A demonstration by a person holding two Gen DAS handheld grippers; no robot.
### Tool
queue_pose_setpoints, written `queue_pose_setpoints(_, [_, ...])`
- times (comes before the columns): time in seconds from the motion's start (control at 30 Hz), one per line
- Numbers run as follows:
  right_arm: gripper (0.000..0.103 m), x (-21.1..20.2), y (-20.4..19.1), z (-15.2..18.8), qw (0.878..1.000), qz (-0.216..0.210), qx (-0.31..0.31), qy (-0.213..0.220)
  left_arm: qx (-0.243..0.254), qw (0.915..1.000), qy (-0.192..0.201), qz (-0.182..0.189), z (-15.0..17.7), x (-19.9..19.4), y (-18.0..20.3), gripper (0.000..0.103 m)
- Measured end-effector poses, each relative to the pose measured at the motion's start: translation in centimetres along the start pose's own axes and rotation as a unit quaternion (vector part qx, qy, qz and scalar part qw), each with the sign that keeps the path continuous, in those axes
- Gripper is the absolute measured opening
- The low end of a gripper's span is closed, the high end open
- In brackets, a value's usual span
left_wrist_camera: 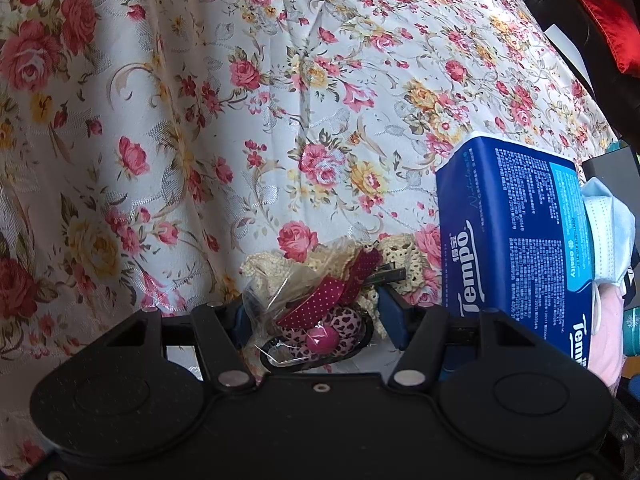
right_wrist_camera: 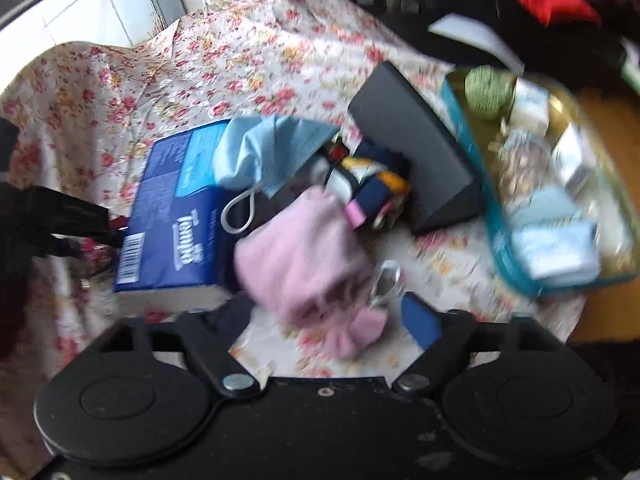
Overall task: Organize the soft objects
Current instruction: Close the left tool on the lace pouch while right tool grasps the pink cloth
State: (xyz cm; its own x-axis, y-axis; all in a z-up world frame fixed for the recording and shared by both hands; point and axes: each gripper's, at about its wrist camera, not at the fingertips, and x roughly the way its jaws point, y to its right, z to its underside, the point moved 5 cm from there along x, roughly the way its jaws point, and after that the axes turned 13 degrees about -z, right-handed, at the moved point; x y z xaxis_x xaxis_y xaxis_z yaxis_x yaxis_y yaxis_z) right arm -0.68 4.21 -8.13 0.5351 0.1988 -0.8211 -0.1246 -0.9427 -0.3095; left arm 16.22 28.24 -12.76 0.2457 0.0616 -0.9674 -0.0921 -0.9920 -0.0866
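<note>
Pink cloth (right_wrist_camera: 304, 256) lies on the floral table (left_wrist_camera: 200, 120) between the spread fingers of the right tool (right_wrist_camera: 332, 312), unpinched. Left tool (left_wrist_camera: 316, 320) pinches a bagged hair ornament (left_wrist_camera: 320, 320) beside the blue tissue pack (left_wrist_camera: 512, 232). Sorting step; next, probably close on the cloth.

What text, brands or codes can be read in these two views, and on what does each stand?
"Tempo": brand on the blue tissue pack, printed twice in the left wrist view and again in the right wrist view.
Fine print on the pack's back panel: too small to read.
Barcode on the pack's end: digits blurred.
</note>
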Motion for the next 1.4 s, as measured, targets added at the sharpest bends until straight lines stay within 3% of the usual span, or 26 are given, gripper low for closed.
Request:
queue_pose_setpoints(0.23, [0.089,2.8,-0.7,-0.3,0.997,0.014,-0.075,-0.024,-0.004,1.0000,-0.002,0.002,0.0,0.0,0.0,0.058])
queue_pose_setpoints(0.57, [0.090,5.6,-2.6,-0.1,0.981,0.056,-0.183,-0.031,-0.003,1.0000,-0.002,0.002,0.0,-0.1,0.1,0.058])
queue_pose_setpoints(0.63, [0.087,5.8,-2.5,-0.2,0.981,0.059,-0.180,-0.029,-0.003,1.0000,-0.002,0.002,0.0,0.0,0.1,0.058])
queue_pose_setpoints(0.67, [0.073,5.8,-2.4,-0.2,0.983,0.055,-0.175,-0.030,-0.002,1.0000,-0.002,0.002,0.0,0.0,0.1,0.058])
queue_pose_setpoints(0.7, [0.067,5.8,-2.3,-0.3,0.984,0.045,-0.166,-0.035,-0.001,1.0000,-0.002,0.002,0.0,0.0,0.2,0.058])
queue_pose_setpoints(0.77, [0.065,5.4,-2.1,-0.2,0.986,0.040,-0.158,-0.038,0.000,1.0000,-0.001,0.001,0.0,0.0,0.2,0.058])
queue_pose_setpoints(1.1, [0.063,1.6,-2.1,2.4,0.993,-0.014,-0.094,-0.064,0.014,0.9998,0.011,-0.004,-0.2,0.1,0.4,0.058])
queue_pose_setpoints(1.4, [0.063,-0.7,-1.0,4.1,0.994,-0.040,-0.085,-0.047,0.052,0.9966,0.061,-0.018,0.5,-0.2,0.9,0.056])
